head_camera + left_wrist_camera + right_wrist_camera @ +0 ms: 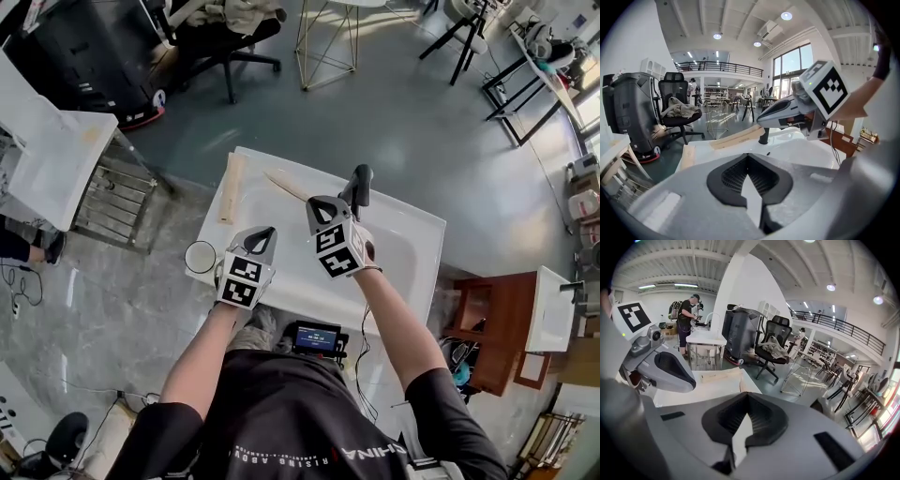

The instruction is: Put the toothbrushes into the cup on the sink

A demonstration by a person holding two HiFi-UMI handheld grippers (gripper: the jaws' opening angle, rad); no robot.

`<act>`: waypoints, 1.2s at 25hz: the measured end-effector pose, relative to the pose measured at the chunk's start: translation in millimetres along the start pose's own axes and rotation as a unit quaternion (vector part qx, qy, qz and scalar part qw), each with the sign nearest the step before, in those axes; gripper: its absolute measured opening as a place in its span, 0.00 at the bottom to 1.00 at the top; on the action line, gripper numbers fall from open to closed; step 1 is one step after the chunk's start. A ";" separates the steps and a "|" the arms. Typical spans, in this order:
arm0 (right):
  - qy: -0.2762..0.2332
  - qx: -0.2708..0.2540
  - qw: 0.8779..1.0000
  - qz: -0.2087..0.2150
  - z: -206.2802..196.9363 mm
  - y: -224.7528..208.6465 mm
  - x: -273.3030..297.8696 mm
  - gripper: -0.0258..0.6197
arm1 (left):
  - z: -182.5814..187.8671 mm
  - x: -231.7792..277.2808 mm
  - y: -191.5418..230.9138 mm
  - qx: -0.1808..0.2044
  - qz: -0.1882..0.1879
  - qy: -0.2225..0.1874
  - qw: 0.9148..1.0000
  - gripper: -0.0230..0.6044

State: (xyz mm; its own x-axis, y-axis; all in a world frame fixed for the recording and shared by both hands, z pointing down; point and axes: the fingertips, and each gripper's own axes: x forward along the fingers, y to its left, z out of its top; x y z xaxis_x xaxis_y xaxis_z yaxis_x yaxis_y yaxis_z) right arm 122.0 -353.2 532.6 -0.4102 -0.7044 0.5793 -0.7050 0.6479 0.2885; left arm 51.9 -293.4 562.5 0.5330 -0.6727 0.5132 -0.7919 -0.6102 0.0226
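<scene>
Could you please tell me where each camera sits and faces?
Head view: on the person's head, looking steeply down at the sink; forearms, left gripper and right gripper show.
Left gripper view: on the left gripper, looking along its fingers across the sink; right gripper at right.
Right gripper view: on the right gripper, facing past the sink; left gripper at left.
Shared: both gripper views see the black office chair.

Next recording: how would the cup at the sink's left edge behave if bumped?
The cup looks small and empty, so probably light and easily shoved. It stands right at the edge of the sink, so a sideways push might tip it off.
</scene>
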 end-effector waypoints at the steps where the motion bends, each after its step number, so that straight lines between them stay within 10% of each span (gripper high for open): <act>1: -0.002 0.000 1.000 -0.001 0.3 0.2 -5.7 0.05 | 0.9 -2.2 -1.3 0.002 0.002 -0.001 1.000 0.04; 30: -0.034 -0.047 0.997 0.048 -2.1 66.0 -92.0 0.05 | -23.3 -74.5 -41.0 0.009 0.045 -0.017 0.999 0.04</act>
State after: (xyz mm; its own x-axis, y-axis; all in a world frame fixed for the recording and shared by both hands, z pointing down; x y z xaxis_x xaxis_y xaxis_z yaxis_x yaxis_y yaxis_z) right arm 114.4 -245.1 500.0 -0.5136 -0.6537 0.5558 -0.6047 0.7353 0.3061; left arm 37.7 -208.5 543.4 0.4704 -0.7388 0.4827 -0.8317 -0.5539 -0.0374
